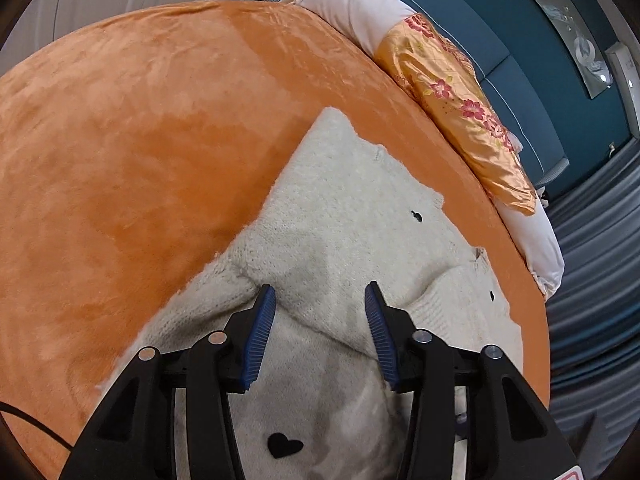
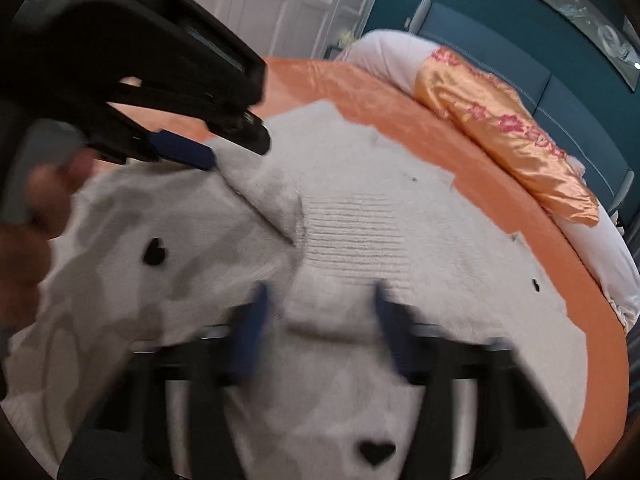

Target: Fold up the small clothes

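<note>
Left gripper: fingers apart over sweater, gripping nothing.
Right gripper: blurred (fingers look apart, empty).
Risk: sleeve fold at twelve o'clock slipping loose on the bed.

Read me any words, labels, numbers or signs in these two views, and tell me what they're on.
No text can be read in either view.
Wall frame: faint marks, too small to read.
Left gripper: a red-edged label at its base, cut off by the picture edge, unreadable.
Sweater: only black heart shapes, no letters.
Wall art: a picture, no words visible.
</note>
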A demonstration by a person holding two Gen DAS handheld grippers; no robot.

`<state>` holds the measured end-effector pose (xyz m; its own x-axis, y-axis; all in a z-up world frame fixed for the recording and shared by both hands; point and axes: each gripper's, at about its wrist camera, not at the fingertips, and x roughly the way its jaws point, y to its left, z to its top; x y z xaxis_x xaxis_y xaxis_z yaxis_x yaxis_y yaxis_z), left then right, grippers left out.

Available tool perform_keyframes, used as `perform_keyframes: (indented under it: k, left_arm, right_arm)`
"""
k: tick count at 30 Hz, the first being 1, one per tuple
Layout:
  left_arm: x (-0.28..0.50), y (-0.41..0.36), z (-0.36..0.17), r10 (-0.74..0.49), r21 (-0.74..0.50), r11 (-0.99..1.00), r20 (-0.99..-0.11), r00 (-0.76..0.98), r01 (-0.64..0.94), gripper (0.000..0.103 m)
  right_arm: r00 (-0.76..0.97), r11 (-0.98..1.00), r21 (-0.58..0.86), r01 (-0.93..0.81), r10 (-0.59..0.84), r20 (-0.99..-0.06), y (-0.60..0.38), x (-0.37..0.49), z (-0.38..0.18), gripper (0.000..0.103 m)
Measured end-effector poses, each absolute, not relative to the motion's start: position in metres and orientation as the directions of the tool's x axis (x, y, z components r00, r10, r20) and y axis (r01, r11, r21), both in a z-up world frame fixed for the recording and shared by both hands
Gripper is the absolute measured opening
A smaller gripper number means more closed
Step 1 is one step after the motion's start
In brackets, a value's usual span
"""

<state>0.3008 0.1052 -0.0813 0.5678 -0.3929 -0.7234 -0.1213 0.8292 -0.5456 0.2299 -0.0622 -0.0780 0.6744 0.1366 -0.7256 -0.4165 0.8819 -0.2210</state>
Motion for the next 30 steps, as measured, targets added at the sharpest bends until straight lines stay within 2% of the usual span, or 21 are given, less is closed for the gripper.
perform_keyframes:
  k: [3, 7, 8, 10, 13, 15, 16, 17, 18, 19, 25, 26, 27, 28, 29, 30]
  left_arm:
    - [0.304, 0.107, -0.082, -0.39, -0.539, 0.834, -0.728, 0.565, -0.119, 0.041]
    - [0.304, 0.11, -0.079, -0.375, -0.534, 0.837, -0.724, 0.579, -0.124, 0.041]
    - [0.303, 0.11, -0.078, -0.368, -0.528, 0.839, -0.725, 0.582, -0.126, 0.041]
    - [0.303, 0.107, -0.078, -0.363, -0.525, 0.84, -0.729, 0.581, -0.134, 0.041]
    - [0.299, 0.102, -0.079, -0.365, -0.53, 0.835, -0.733, 0.574, -0.146, 0.041]
    - [0.295, 0.096, -0.076, -0.376, -0.539, 0.831, -0.728, 0.574, -0.139, 0.045]
    - [0.293, 0.094, -0.075, -0.381, -0.541, 0.83, -0.727, 0.571, -0.136, 0.046]
    - [0.292, 0.092, -0.074, -0.385, -0.545, 0.828, -0.726, 0.569, -0.135, 0.051]
    - [0.291, 0.09, -0.073, -0.393, -0.554, 0.821, -0.722, 0.569, -0.136, 0.056]
    - [0.291, 0.089, -0.073, -0.4, -0.563, 0.815, -0.718, 0.57, -0.138, 0.057]
    - [0.303, 0.086, -0.087, -0.384, -0.563, 0.801, -0.745, 0.545, -0.206, 0.059]
    - [0.305, 0.087, -0.09, -0.382, -0.567, 0.794, -0.746, 0.546, -0.219, 0.058]
    - [0.307, 0.088, -0.092, -0.375, -0.568, 0.791, -0.743, 0.554, -0.226, 0.05]
    - [0.309, 0.09, -0.092, -0.361, -0.557, 0.799, -0.746, 0.56, -0.226, 0.042]
    - [0.311, 0.089, -0.09, -0.355, -0.549, 0.808, -0.743, 0.567, -0.214, 0.02]
    - [0.314, 0.089, -0.088, -0.353, -0.542, 0.817, -0.74, 0.572, -0.197, 0.004]
  right_arm:
    - [0.755, 0.962, -0.061, -0.266, 0.169, -0.634, -0.111, 0.234, -0.036, 0.004]
    - [0.857, 0.962, 0.257, 0.091, 0.057, -0.513, -0.246, 0.214, 0.013, 0.004]
    - [0.856, 0.937, 0.308, 0.164, 0.02, -0.516, -0.275, 0.209, 0.012, 0.005]
    - [0.797, 0.855, 0.385, 0.347, -0.053, -0.601, -0.345, 0.2, -0.016, 0.005]
    - [0.667, 0.834, 0.316, 0.452, -0.081, -0.741, -0.379, 0.202, -0.066, 0.005]
    - [0.68, 0.825, 0.342, 0.45, -0.068, -0.73, -0.382, 0.189, -0.075, 0.006]
    - [0.705, 0.814, 0.382, 0.438, -0.047, -0.707, -0.381, 0.181, -0.072, 0.013]
    - [0.723, 0.809, 0.406, 0.425, -0.033, -0.69, -0.379, 0.175, -0.069, 0.021]
    - [0.741, 0.814, 0.411, 0.411, -0.036, -0.67, -0.374, 0.17, -0.065, 0.04]
    - [0.754, 0.82, 0.408, 0.4, -0.041, -0.656, -0.372, 0.166, -0.062, 0.048]
    - [0.723, 0.842, 0.415, 0.344, 0.044, -0.689, -0.358, 0.193, -0.078, 0.048]
    - [0.715, 0.845, 0.41, 0.343, 0.048, -0.698, -0.355, 0.191, -0.079, 0.048]
    - [0.701, 0.849, 0.406, 0.338, 0.061, -0.71, -0.351, 0.193, -0.085, 0.046]
    - [0.695, 0.852, 0.407, 0.329, 0.073, -0.715, -0.349, 0.198, -0.086, 0.032]
    - [0.688, 0.854, 0.403, 0.328, 0.076, -0.722, -0.346, 0.199, -0.086, 0.012]
    - [0.695, 0.856, 0.401, 0.324, 0.072, -0.715, -0.344, 0.2, -0.08, 0.008]
